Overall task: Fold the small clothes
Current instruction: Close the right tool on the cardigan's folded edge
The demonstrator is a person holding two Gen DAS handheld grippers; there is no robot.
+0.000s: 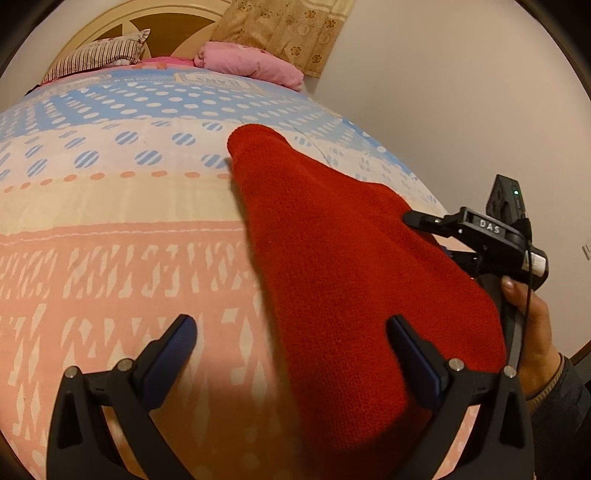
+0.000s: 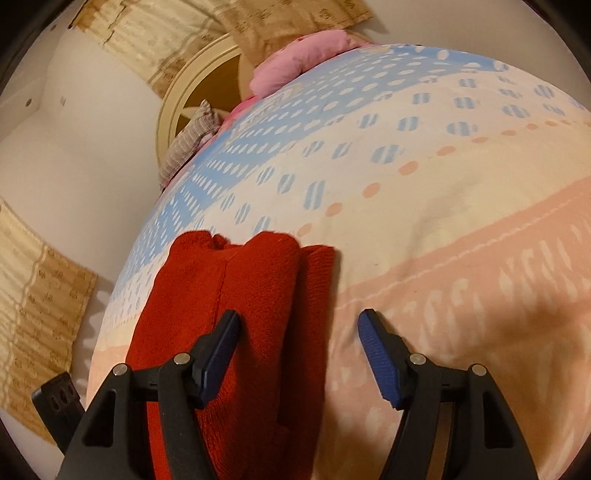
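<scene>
**Red knit garment folded on bed, both grippers spread**

- Red knitted fuzzy garment [image 1: 351, 266] lies on the patterned bedspread of pink, cream and blue bands with dots [image 1: 110, 236]. In the right wrist view the garment [image 2: 255, 295] shows folded into a long narrow stack, one layer on top with a seam line running down it, a lower layer's edge peeking out on its right side.
- Left black two-finger gripper with blue pads [image 1: 291, 350]: fingers spread wide, nothing pinched. Its right finger sits over the red knit's near edge; its left finger is over bare bedspread. Contact with the cloth cannot be told from this angle.
- Right black two-finger gripper with blue pads [image 2: 299, 339]: jaws parted, nothing clamped. Its left finger is over the red stack, its right finger over pink bedspread; the garment's right edge falls in the gap between them. In the left wrist view this gripper [image 1: 424, 225] comes in from the right at the garment's edge, held by a person's hand [image 1: 532, 325] in a dark sleeve.
- Head of bed: pink rumpled pillow [image 1: 251, 62], striped pillow [image 1: 99, 55], cream round-arched headboard [image 1: 155, 18], beige floral curtain [image 1: 288, 29].
</scene>
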